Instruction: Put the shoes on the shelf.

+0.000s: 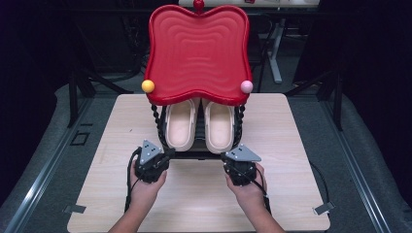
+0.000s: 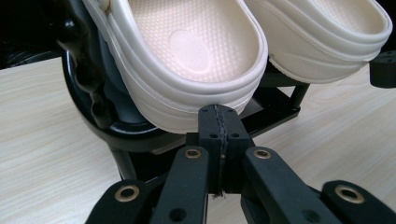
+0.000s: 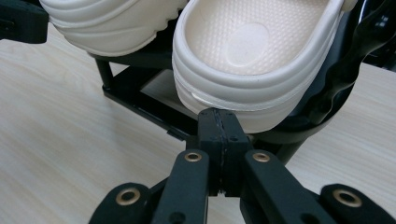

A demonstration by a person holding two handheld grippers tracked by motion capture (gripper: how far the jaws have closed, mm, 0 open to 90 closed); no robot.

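Two cream clogs, the left one [image 1: 180, 125] and the right one [image 1: 219, 127], lie side by side on the lower shelf of a black rack [image 1: 199, 153], heels toward me. My left gripper [image 1: 168, 154] is shut with nothing between its jaws. Its tips [image 2: 218, 115] sit just under the heel of the left clog [image 2: 196, 51]. My right gripper [image 1: 227, 157] is shut and empty too, its tips [image 3: 218, 117] right below the heel of the right clog [image 3: 252, 46]. Whether either gripper touches a heel I cannot tell.
A wavy red tray [image 1: 198, 53] tops the rack and overhangs the clogs, with a yellow ball [image 1: 148, 86], a pink ball [image 1: 247, 86] and a red ball [image 1: 198, 5] on its rim. The rack stands mid-back on a light wooden table [image 1: 194, 199]. Dark floor surrounds it.
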